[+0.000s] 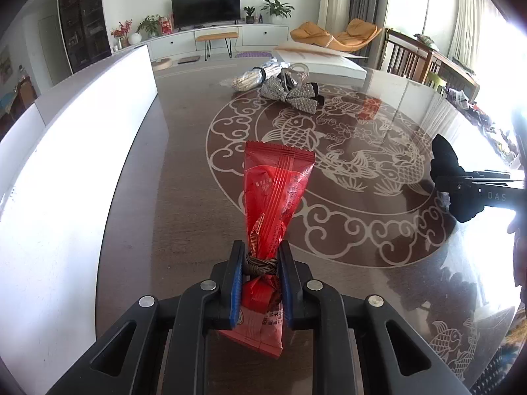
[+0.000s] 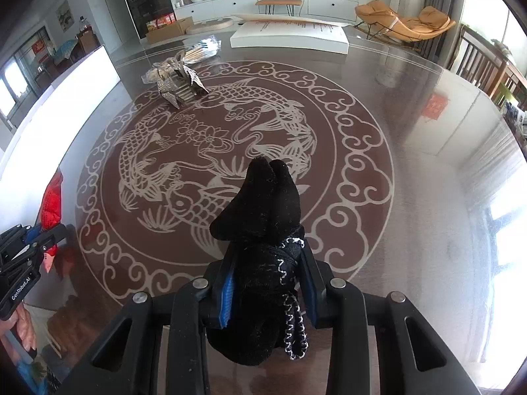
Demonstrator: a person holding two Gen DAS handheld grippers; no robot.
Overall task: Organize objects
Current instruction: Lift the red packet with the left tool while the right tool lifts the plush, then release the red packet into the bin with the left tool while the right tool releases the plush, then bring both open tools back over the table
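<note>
Dark counter [image 1: 184, 171] with pale fish pattern, living room behind | left gripper [image 1: 260, 273] jaws clamped on red snack packet [image 1: 276, 181] at its tied neck, lifted above counter | right gripper [image 2: 268, 283] jaws closed around black velvet bow [image 2: 260, 217] | silver bow [image 1: 291, 93] lying at far side

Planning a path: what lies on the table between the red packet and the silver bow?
Nothing: the left wrist view shows bare table with the fish pattern between red packet and silver bow.
</note>
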